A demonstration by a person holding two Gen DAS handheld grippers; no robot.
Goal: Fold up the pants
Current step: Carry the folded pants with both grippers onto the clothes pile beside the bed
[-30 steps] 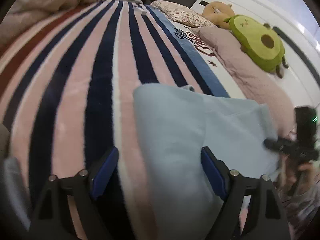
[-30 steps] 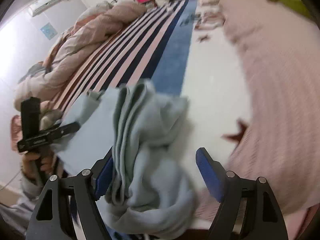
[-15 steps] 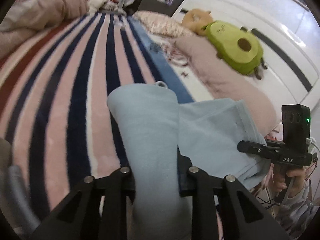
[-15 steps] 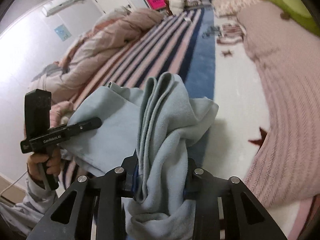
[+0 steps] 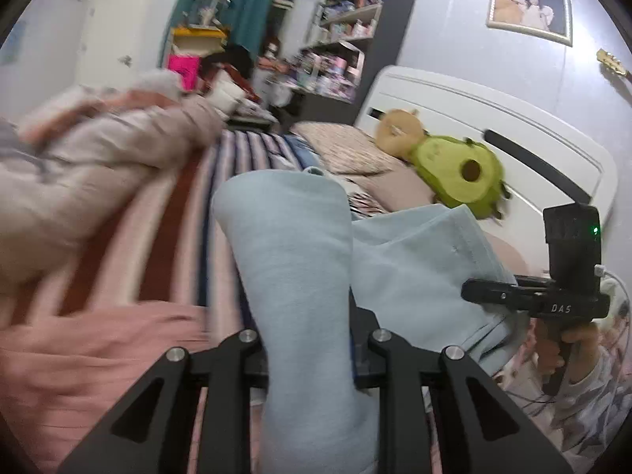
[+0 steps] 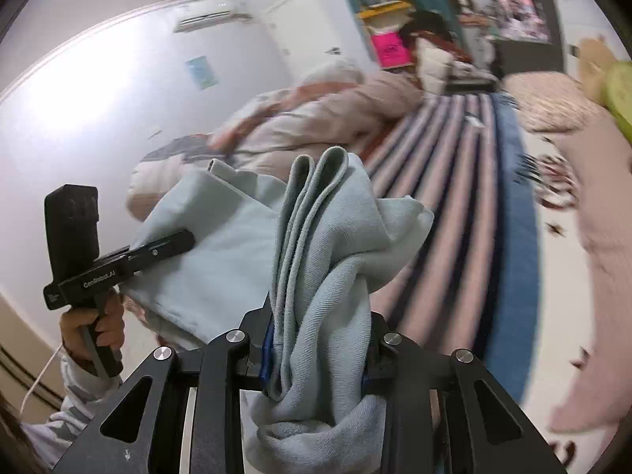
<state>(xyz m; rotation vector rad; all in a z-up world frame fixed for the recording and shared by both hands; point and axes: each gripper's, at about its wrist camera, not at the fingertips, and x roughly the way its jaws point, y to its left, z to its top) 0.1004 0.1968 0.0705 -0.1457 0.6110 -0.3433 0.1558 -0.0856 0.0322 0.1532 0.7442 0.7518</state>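
pants — soft, matt fleece cloth

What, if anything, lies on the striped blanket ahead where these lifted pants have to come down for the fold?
Nothing visible: the pants hang clamped in both grippers, and the striped blanket ahead looks bare.

Both wrist views are evenly lit by soft indoor light, with a strong white glare washing out the wall at the left of the right wrist view. Fisheye bending curves the room's straight lines and black corners frame each picture. Motion blur smears the crumpled quilt and striped blanket, and the pink pillow at the right edge is soft, while the light blue pants close to the lens stay fairly sharp.
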